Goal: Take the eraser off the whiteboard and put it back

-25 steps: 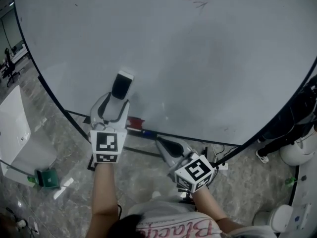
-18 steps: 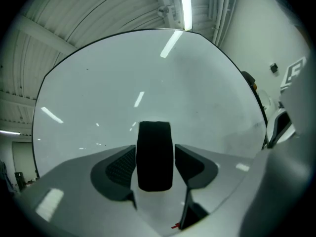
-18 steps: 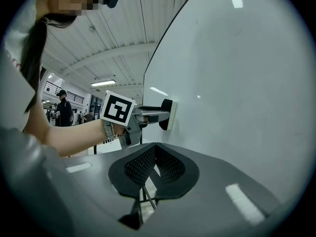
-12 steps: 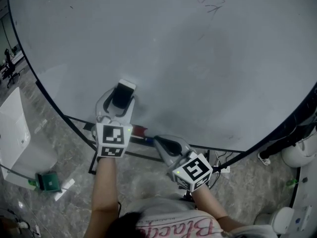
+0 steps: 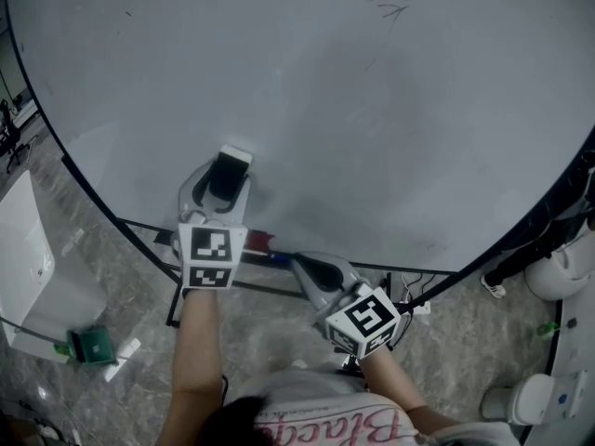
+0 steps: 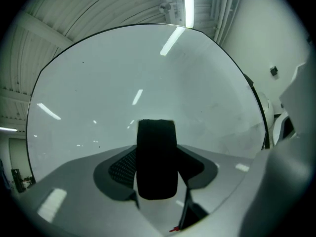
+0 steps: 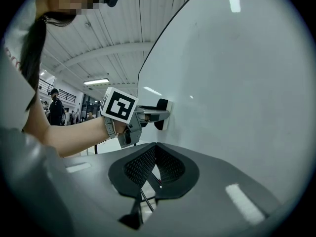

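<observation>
Between the fingers of the left gripper (image 5: 226, 182) sits the eraser (image 5: 229, 167), clamped tight, its far face against the whiteboard (image 5: 390, 110). The right gripper (image 5: 299, 263) is clenched on nothing, its fingertips near the board's lower edge.

Eraser (image 5: 229, 173) in left gripper (image 5: 223, 184): black body, white face toward board. Board (image 5: 372, 110): pale grey-white, black edge, faint dark scribble far above right gripper (image 5: 302, 266). Both grippers: grey shells, black textured pads, black-on-white square patterns. Between grippers: red item (image 5: 257, 242), blue item (image 5: 280, 257). Floor (image 5: 121, 277): grey marbled.
</observation>
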Motion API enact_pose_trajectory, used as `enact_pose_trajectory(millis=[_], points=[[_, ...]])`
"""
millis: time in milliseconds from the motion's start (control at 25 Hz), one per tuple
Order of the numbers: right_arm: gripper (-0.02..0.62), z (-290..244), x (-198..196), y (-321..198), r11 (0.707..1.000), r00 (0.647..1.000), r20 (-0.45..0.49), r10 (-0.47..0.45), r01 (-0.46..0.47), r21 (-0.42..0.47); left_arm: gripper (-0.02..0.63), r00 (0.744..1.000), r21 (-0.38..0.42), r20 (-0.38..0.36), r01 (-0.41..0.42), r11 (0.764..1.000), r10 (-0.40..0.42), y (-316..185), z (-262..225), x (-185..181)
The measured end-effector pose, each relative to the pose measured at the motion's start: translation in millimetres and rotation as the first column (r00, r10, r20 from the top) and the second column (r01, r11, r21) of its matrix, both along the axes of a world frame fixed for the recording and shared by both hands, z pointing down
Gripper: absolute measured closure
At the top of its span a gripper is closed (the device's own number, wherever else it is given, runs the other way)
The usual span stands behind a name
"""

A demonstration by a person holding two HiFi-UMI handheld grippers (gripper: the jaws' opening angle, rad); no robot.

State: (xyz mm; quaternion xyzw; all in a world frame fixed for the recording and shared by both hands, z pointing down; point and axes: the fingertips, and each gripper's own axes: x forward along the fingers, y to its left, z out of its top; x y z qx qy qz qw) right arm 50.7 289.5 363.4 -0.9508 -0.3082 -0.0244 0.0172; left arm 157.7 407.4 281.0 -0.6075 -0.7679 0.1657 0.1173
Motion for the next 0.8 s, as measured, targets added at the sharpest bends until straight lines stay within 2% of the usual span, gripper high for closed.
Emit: enact_pose_trajectory(millis=[280,520,680,800], points=[[0.594,3.4,-6.4,-10.0,0.999,1.0,-0.002,0.023,-0.023,0.024,0.377,0.998,0.003,0.054,-0.019,1.0,0.018,-27.8,5.0,-2.7],[0.594,11.3,0.1,-23.5,0.999,1.0,0.004,0.007,-0.008,0.038,0.377,0.995,0.009,0.102,-0.015,1.0,0.014,-68.0,18.6,1.5],[0.594,12.9,0.3,-29.5,0.999,1.0,0.005,0.016,-0.017,0.04,0.377,0.987,0.016,0.157,-0.039,0.999,0.036,-96.8,27.1,0.0],[0.594,12.7,0.0,-33.9,0.999,1.0,0.015,0.016,-0.017,0.028,0.377,0.984,0.017,0.172,-0.049,0.999,0.046,-114.1,33.3,-3.3]])
